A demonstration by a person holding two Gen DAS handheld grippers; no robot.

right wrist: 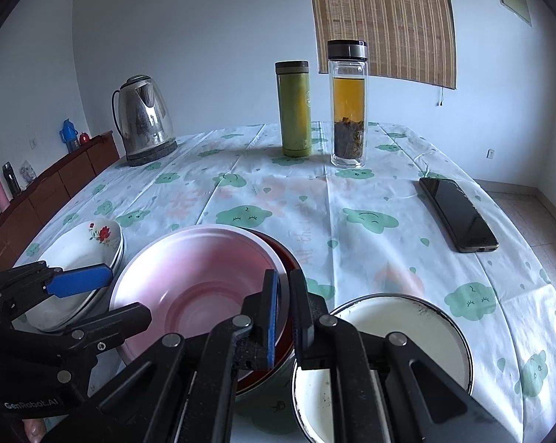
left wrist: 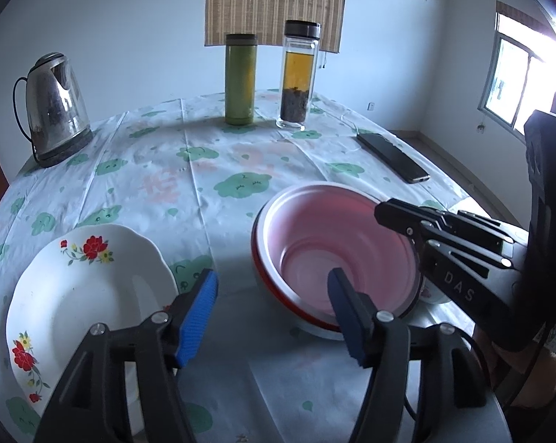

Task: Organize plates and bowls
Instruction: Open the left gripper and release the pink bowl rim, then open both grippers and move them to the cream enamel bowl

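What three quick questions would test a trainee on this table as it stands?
1. True or false: the pink bowl sits inside the red bowl.
2. Which stands nearest the phone? A. kettle B. glass bottle C. green flask
3. Which stands open, the left gripper or the right gripper?

Key: 1 true. 2 B. 3 the left gripper; the right gripper is shut on the red bowl's rim.

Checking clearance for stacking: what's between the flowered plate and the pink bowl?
Only bare tablecloth and the left gripper's blue finger, seen in the left wrist view, between flowered plate and pink bowl.
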